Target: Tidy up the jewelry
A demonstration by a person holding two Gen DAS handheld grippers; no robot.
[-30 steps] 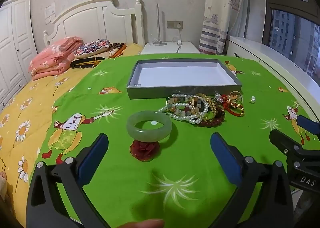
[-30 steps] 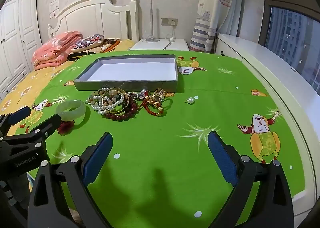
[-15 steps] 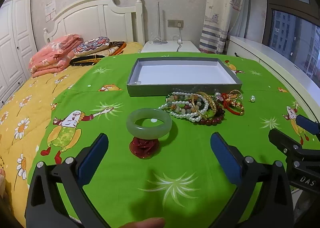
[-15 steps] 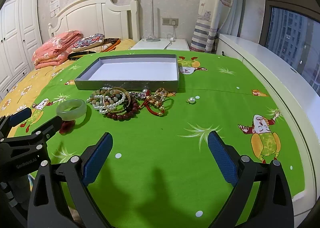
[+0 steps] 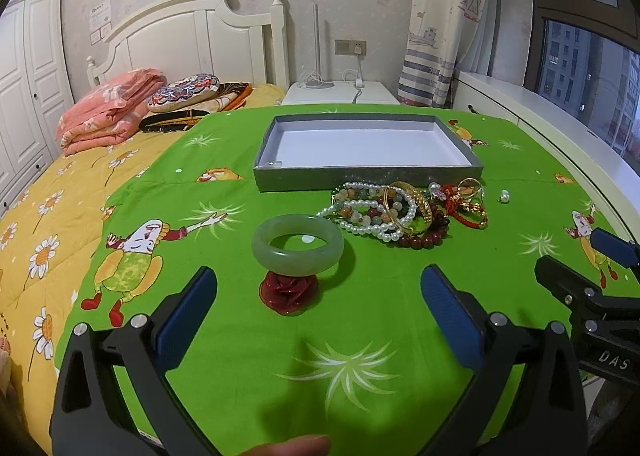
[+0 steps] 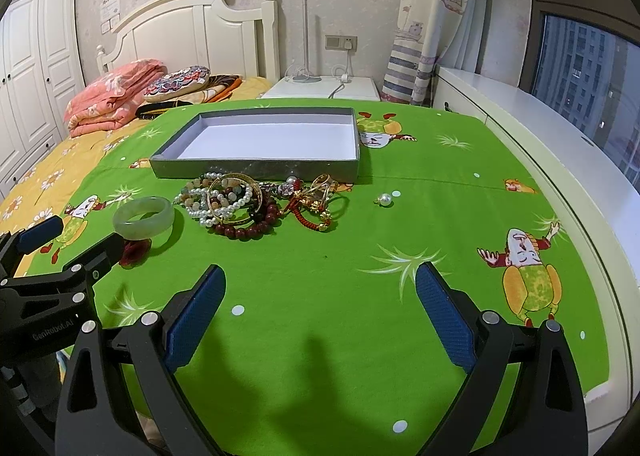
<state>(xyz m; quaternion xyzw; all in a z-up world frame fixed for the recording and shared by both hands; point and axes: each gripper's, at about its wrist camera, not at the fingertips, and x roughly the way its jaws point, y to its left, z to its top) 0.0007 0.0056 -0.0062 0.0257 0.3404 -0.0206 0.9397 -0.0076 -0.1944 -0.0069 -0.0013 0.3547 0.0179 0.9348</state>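
Since the jade bangle (image 5: 298,242) lies straight ahead of the left gripper (image 5: 318,316), centred between its two fingers (image 5: 186,320) and just beyond their tips, that relation is what the coming move seems to turn on. The bangle is a ring, so it has no long axis to line up with. It lies roughly flat, and its near rim seems to rest on a small red rose ornament (image 5: 289,291), though the view is too low to be sure the two touch. The left fingers stand wide apart with nothing between them, the gap wider than the bangle.

The right gripper (image 6: 320,316) is likewise spread and empty, over the near part of the green cloth (image 6: 360,356) that covers the bed. From it the bangle (image 6: 143,217) lies well off to the left, beyond the left gripper's own arm. The left is therefore the nearer, better-placed hand for the bangle. The tangled heap of bead and pearl bracelets (image 6: 240,208) lies ahead and a little left of the right fingers, against the near wall of the grey tray (image 6: 256,172). One loose pearl (image 6: 385,199) lies apart from the heap, towards the right edge of the cloth.

The tray holds almost nothing; only a small clear bit shows in its near left corner, so the sorting has hardly begun.
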